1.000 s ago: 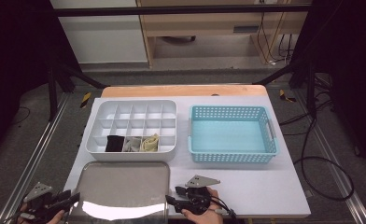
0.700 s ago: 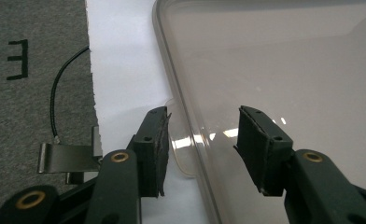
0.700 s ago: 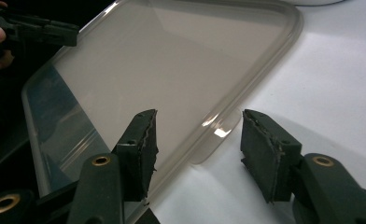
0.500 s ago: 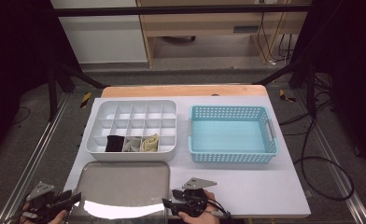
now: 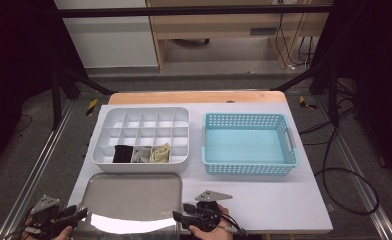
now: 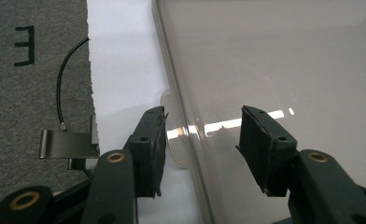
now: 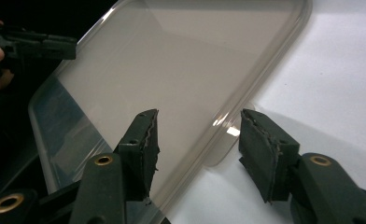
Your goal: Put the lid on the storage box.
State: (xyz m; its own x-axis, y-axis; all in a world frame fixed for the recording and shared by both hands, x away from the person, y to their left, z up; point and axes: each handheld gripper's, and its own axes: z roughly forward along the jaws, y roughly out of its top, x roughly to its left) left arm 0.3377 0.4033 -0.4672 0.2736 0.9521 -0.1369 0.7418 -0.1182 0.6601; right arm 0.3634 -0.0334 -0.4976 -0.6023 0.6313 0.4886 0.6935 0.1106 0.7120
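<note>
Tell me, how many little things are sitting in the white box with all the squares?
3, all side by side in the front row of the white box: a black thing on the left, a grey thing in the middle, a yellowish thing on the right.

From my seat I can read one mark: in the left gripper view a single black character stands on the grey floor (image 6: 36, 93) beside the table's (image 6: 120, 70) white edge, near the upper left corner. It looks like a capital E seen mirrored, its three bars pointing left. On the clear lid (image 6: 274, 60), the compartment box (image 5: 140, 137) and the blue basket (image 5: 248, 144) I can make out no lettering, label or number.
</note>
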